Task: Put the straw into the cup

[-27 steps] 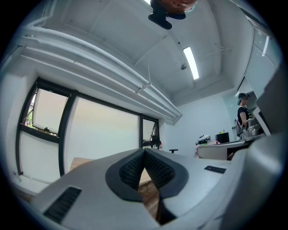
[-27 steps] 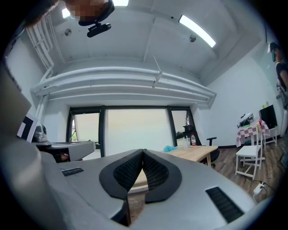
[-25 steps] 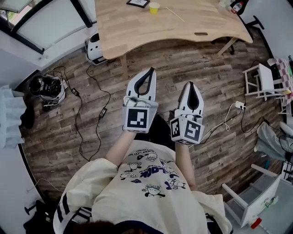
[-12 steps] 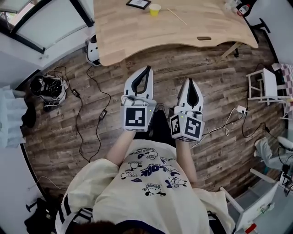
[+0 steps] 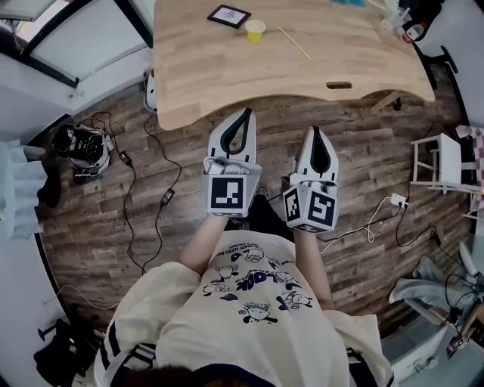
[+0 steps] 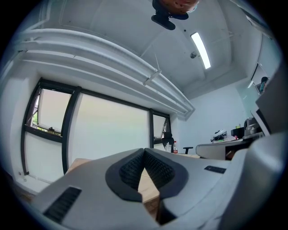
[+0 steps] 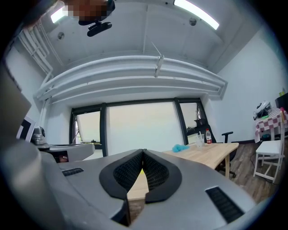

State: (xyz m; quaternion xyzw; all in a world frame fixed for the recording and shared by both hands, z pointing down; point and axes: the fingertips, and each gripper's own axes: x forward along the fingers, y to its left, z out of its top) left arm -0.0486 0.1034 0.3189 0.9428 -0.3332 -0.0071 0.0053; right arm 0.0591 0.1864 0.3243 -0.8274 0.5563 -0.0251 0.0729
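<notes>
- The left gripper point(image 6: 144, 151) has its jaws closed, the ribbed pads meeting at the tips. Nothing is between them; only a narrow wedge of wood shows through the gap lower down.
- The right gripper point(image 7: 143, 152) is the same: its jaws are shut tip to tip and empty, with a slice of pale tabletop showing behind the pads.
- In the head view both grippers are held side by side in front of the person's chest, over the wood-plank floor point(image 5: 355, 174). They point toward the table point(image 5: 219, 75) and touch nothing.
- The left gripper's tips sit just short of the table's near edge. The right one is a little farther back from it.
- The straw point(image 5: 293, 43) lies flat on the tabletop at a slant, well apart from both grippers.
- The cup point(image 5: 255, 30), small and yellow, stands upright on the table just left of the straw, not touching it.
- A dark-framed card point(image 5: 229, 16) lies beside the cup, toward the far edge.
- A bottle point(image 5: 414, 32) with a red label sits near the table's far right corner.
- Black cables point(image 5: 162, 193) trail over the floor at the left, and a white stool point(image 5: 441, 157) stands off to the right.
</notes>
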